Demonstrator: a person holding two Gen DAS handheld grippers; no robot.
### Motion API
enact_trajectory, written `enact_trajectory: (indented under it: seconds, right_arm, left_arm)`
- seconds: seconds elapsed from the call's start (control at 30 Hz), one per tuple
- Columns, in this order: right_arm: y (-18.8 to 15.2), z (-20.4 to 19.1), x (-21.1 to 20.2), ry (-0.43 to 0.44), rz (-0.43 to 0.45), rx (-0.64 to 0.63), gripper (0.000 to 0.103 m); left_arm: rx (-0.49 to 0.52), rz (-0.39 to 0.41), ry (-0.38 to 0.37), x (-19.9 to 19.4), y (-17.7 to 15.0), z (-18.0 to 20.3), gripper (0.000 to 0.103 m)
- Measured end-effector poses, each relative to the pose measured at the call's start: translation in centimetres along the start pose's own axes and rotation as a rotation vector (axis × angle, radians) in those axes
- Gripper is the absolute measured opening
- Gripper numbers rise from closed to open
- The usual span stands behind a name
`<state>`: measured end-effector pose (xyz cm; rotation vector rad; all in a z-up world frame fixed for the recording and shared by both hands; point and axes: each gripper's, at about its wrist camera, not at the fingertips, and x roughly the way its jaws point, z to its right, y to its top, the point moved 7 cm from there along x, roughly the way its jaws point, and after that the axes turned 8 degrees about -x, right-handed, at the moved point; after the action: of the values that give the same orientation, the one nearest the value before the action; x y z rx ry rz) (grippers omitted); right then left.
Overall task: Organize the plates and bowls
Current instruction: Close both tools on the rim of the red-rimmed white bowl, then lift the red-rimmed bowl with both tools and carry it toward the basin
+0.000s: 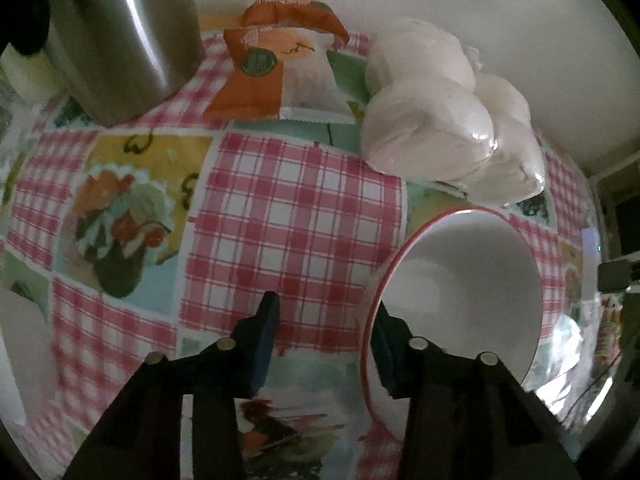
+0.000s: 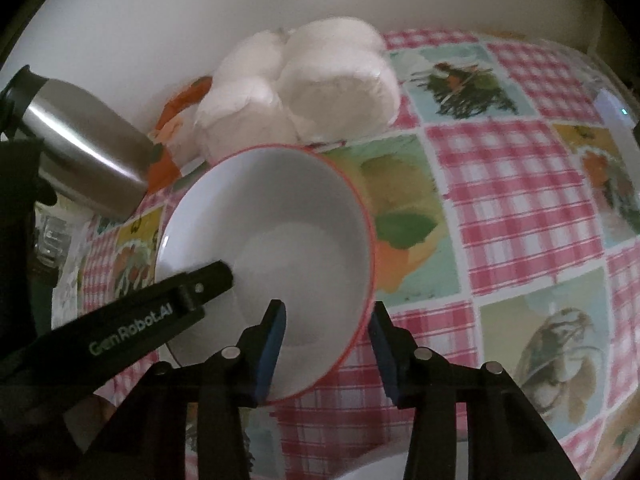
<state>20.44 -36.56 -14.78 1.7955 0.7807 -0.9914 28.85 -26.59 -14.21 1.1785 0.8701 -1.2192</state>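
Observation:
A white bowl with a red rim (image 2: 280,236) sits on the patterned tablecloth. My right gripper (image 2: 328,344) is open, its jaws straddling the bowl's near right rim, one finger inside the bowl and one outside. In the left wrist view the same bowl (image 1: 464,280) lies to the right. My left gripper (image 1: 326,344) is open, with its right finger over the bowl's left rim and its left finger above the cloth. The left gripper's finger (image 2: 208,280) reaches into the bowl from the left in the right wrist view.
A steel bottle (image 1: 124,36) stands at the back left. An orange snack packet (image 1: 280,68) and a plastic pack of white paper rolls (image 1: 452,120) lie by the wall. The checked tablecloth (image 1: 292,208) covers the table. A white dish edge (image 2: 384,464) shows at the bottom.

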Motion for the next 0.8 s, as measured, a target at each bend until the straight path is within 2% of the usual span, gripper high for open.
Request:
enact_trajectory:
  seconds: [0.07, 0.23, 0.53, 0.7, 0.8]
  right_arm:
    - [-0.2, -0.3, 0.4, 0.012, -0.012, -0.01, 0.045]
    - [-0.4, -1.9, 0.5, 0.038, -0.022, -0.063, 0.045]
    - [-2.3, -7.3, 1.7, 0.097, -0.094, -0.2, 0.045]
    - [-3.1, -9.5, 2.6, 0.044, -0.107, -0.268, 0.042]
    - [-2.9, -9.8, 2.6, 0.032, -0.107, -0.28, 0.042]
  left_arm:
    - [-0.004, -0.009, -0.027, 0.2, -0.1, 0.2, 0.029]
    - [0.002, -0.019, 0.03, 0.1, -1.0, -0.3, 0.019]
    - [-0.046, -0.039, 0.036, -1.0, -1.8, -5.7, 0.019]
    - [-0.082, -0.039, 0.005, -1.1, -2.4, -8.1, 0.019]
    - [-0.104, -0.009, -0.008, -1.5, -2.9, -9.5, 0.018]
